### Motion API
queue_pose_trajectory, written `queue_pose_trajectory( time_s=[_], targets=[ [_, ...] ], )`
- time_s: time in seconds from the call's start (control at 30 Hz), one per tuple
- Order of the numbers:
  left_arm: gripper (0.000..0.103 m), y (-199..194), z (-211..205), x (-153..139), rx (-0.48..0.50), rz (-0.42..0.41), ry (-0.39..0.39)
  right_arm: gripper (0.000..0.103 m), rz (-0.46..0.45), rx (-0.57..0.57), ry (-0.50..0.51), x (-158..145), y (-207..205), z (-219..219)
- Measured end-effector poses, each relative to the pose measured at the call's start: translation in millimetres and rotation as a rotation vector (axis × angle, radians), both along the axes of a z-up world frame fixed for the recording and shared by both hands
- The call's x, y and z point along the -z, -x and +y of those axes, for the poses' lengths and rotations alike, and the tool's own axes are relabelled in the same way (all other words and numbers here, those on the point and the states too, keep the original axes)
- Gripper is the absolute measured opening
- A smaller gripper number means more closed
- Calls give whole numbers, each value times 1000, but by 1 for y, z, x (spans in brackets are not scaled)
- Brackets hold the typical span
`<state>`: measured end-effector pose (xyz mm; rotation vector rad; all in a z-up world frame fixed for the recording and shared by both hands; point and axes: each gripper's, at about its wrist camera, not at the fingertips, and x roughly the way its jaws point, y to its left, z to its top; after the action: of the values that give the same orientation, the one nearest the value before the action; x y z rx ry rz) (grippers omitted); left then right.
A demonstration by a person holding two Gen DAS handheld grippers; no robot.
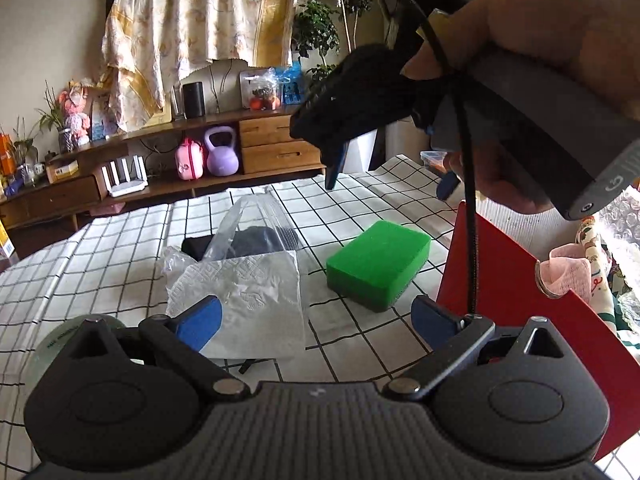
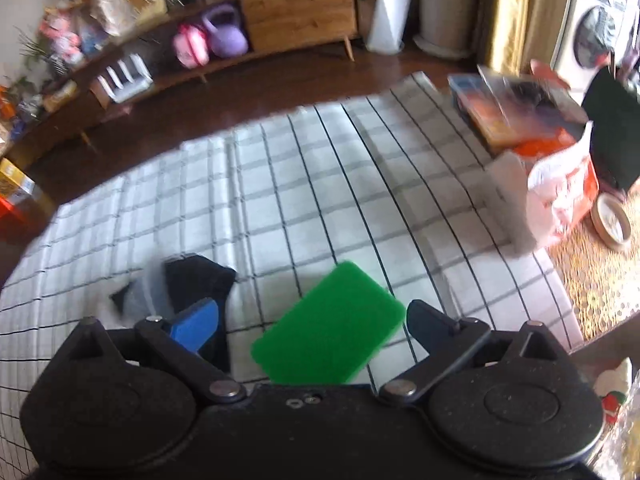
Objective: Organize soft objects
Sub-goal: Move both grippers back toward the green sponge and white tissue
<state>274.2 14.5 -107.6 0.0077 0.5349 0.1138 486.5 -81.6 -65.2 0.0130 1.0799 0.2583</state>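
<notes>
The left gripper (image 1: 316, 320) hangs low over the near part of the counter (image 1: 100, 248), which is covered by a white cloth with a black grid; its blue-padded fingers (image 1: 200, 326) are spread wide with nothing between them. Just past the left finger lies a crumpled white paper napkin (image 1: 256, 300), resting on a clear plastic bag (image 1: 256, 220) with dark folded fabric (image 1: 256, 240) inside it. Beside these, toward the right edge of the counter, sits a green rectangular sponge (image 1: 378, 266), flat on the cloth and apart from the napkin. A red sheet-like panel (image 1: 512, 280) stands at the right edge, just beside the sponge.

Above the sponge, a person's hand (image 1: 540, 40) carries the right gripper (image 1: 390, 176), whose fingers stand apart and empty; a black knitted cloth (image 1: 356, 96) drapes over its front. In the right wrist view, which is blurred, that gripper (image 2: 312, 322) looks down on the sponge (image 2: 328, 328), which lies between its wide fingers, untouched.

No writing can be read anywhere. Beyond the far edge stands a wooden sideboard (image 1: 276, 140) with a purple kettlebell (image 1: 221, 152) and a pink case (image 1: 189, 159).
</notes>
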Motion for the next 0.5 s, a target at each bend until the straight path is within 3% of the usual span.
queue_pose_trajectory(
  time_s=[0.17,0.5],
  targets=[
    [102,-9,1,9,8,11,2,103,45,98,9,16,-17,-2],
    [98,-29,3,25,-18,29,-18,102,98,100,44,48,-26,11]
  ],
)
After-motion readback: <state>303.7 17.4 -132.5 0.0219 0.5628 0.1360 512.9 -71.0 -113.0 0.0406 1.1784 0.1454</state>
